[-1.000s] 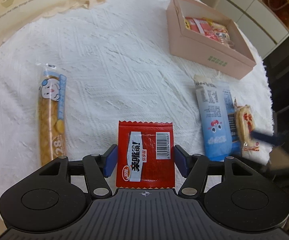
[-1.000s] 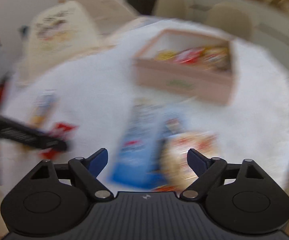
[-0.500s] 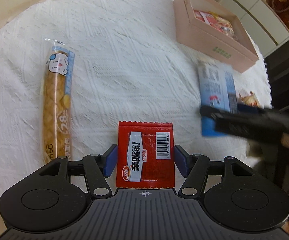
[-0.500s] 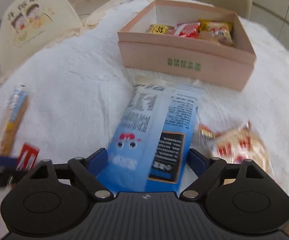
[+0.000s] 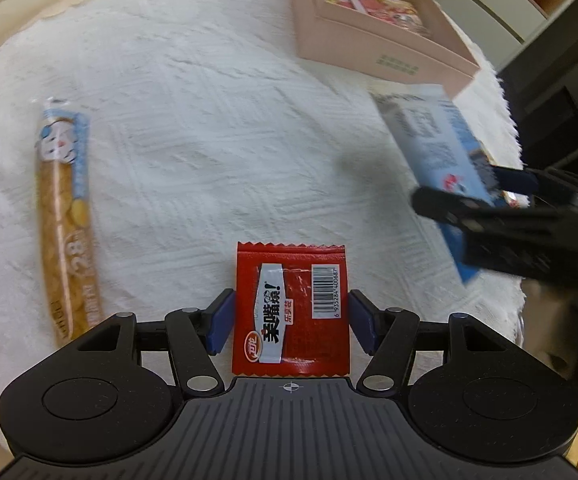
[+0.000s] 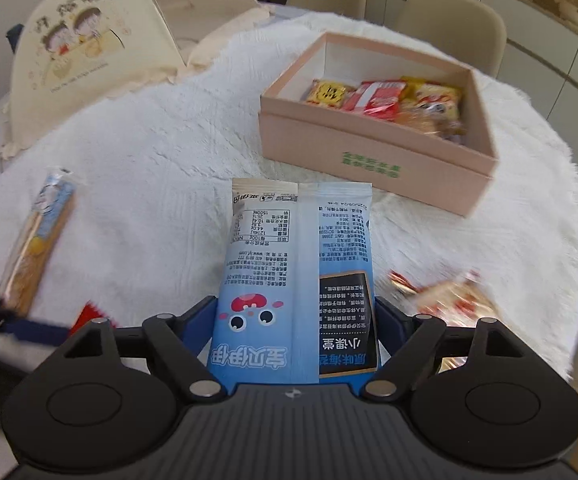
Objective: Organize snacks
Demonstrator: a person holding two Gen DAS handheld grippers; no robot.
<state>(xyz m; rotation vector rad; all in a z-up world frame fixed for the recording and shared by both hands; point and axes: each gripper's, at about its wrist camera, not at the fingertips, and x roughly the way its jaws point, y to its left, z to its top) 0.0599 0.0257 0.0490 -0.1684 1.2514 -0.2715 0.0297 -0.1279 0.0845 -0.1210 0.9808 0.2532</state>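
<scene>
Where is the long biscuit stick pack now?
The long biscuit stick pack lies on the white tablecloth at the left in both views, left of the red packet between the left gripper's fingers.

You see round desk (image 6: 161, 168) under white textured cloth. Pink box (image 6: 373, 168) sits on it at far right, snacks inside. Long biscuit pack (image 5: 65, 216) lies flat on your left, well apart from box. Round cracker packet (image 6: 453, 300) lies near right edge, blurred. Cream cushion with cartoon print (image 6: 85, 52) stands at far left rim; whether it rests on desk, you cannot tell.
</scene>
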